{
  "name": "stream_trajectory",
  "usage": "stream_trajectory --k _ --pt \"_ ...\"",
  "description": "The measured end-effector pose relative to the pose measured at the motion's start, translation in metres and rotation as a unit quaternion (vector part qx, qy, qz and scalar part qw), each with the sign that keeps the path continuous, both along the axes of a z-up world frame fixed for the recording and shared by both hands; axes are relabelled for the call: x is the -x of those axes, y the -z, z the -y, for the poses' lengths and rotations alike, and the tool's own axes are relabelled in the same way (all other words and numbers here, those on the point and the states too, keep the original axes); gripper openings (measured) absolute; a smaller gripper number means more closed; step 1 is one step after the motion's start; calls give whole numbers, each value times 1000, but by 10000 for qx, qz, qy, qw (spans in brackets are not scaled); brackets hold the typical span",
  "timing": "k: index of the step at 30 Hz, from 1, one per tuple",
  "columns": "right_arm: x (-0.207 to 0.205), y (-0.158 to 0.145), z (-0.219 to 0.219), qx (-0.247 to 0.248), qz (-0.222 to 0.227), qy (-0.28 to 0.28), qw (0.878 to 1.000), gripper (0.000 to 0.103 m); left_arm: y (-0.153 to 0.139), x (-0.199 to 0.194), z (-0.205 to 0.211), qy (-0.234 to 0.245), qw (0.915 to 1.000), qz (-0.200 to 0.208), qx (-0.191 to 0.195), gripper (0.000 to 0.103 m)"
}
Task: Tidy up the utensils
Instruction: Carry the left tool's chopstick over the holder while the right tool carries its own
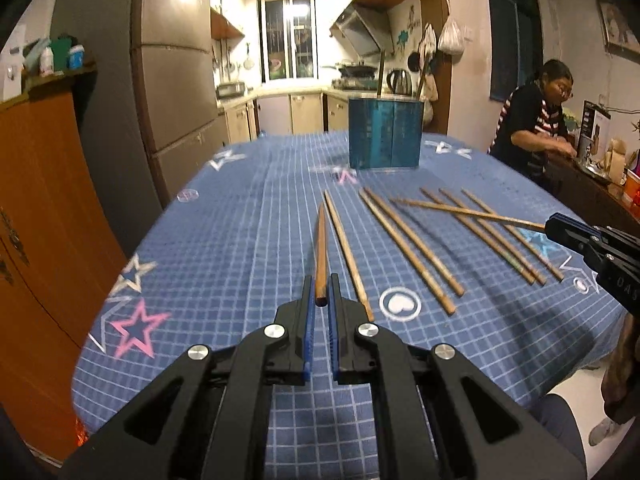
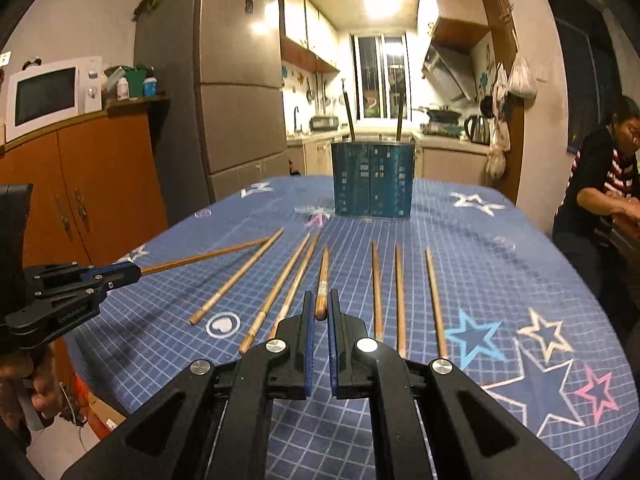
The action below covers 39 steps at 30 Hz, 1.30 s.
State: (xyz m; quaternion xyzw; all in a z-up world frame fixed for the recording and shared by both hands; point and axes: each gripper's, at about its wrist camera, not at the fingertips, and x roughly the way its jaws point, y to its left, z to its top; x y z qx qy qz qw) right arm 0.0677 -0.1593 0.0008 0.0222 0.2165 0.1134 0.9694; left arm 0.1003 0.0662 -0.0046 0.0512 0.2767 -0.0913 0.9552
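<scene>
One chopstick (image 1: pixel 321 256) is clamped by the left gripper (image 1: pixel 321 300), another (image 2: pixel 322 280) by the right gripper (image 2: pixel 321 312); either could be swivelled off-line short of the holder (image 1: pixel 385 133).

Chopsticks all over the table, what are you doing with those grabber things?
A person is tidying chopsticks with two hand-held grippers. The left gripper is shut on one chopstick, and the right gripper is shut on another chopstick. More loose chopsticks lie in a row on the blue starry tablecloth. A teal holder stands at the far end with two sticks poking out of it. None of the held ones has reached it yet.
</scene>
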Motion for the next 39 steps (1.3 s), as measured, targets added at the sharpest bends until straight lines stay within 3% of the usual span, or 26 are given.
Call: stream_trajectory --k 21,39 --pt "-6 -84 16 24 925 -230 9954 7 -93 -5 10 48 9935 1138 24 5" --pt "-83 -137 39 -415 741 -621 9945 7 -142 -75 14 298 9923 1146 356 5"
